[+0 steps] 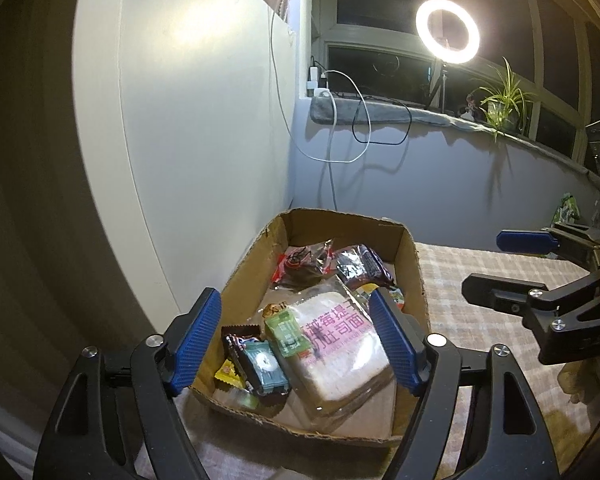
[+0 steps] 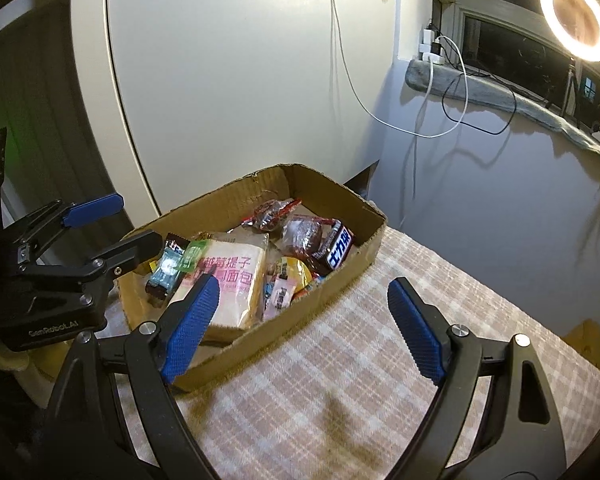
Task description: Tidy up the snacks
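On the checked cloth of the table point(image 2: 340, 360), pushed into the corner near the white wall, sits a shallow cardboard box point(image 1: 414, 264) with ragged, torn rims, filled with snacks. The largest is a clear-wrapped loaf of sliced bread point(image 1: 340, 344) with a pink label in Chinese characters, lying flat and tilted toward the near right of the box. Against its left side lie a small green packet point(image 1: 288, 334), a teal-and-black wrapped bar point(image 1: 264, 368) and a yellow sweet point(image 1: 228, 374). At the far end are a red-and-clear packet point(image 1: 304, 266) and a dark chocolate bar point(image 2: 338, 250) with white lettering.

The left gripper point(image 1: 300, 344) hangs over the near end of the box, fingers spread wide and empty. The right gripper point(image 2: 304, 324) hovers just off the box's right side, fingers likewise apart, holding nothing.
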`<action>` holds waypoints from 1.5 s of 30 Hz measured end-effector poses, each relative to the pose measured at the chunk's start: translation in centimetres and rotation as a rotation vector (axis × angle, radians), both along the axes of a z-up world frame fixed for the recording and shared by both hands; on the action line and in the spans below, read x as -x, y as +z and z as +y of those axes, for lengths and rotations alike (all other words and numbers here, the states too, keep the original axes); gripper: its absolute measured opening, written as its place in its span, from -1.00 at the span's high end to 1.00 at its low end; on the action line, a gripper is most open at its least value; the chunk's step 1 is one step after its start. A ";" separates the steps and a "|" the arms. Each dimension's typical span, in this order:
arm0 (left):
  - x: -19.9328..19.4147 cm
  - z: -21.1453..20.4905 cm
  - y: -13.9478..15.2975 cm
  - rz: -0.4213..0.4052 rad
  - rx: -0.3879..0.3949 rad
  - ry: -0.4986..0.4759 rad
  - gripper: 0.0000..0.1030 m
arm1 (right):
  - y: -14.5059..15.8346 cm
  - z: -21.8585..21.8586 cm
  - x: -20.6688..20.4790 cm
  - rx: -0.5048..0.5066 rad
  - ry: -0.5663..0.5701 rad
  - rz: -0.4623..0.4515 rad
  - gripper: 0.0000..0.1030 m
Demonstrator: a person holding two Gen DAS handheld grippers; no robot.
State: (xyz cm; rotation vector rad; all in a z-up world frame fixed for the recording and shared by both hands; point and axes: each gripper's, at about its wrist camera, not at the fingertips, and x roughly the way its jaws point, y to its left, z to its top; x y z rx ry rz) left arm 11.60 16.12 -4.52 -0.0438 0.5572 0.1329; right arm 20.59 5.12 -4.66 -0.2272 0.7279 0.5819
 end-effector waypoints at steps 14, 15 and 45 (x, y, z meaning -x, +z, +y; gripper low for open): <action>2.1 -1.6 -0.2 -0.010 -0.006 -0.001 -0.59 | 0.5 -5.0 4.0 -0.009 -0.130 -0.052 -0.72; 2.3 -1.8 -0.2 -0.012 -0.008 -0.004 -0.60 | 0.4 -5.4 4.6 -0.003 -0.142 -0.061 -0.72; 4.6 -3.3 -1.0 -0.015 -0.002 -0.007 -0.65 | -2.3 -10.6 8.8 -0.016 -0.294 -0.038 -0.72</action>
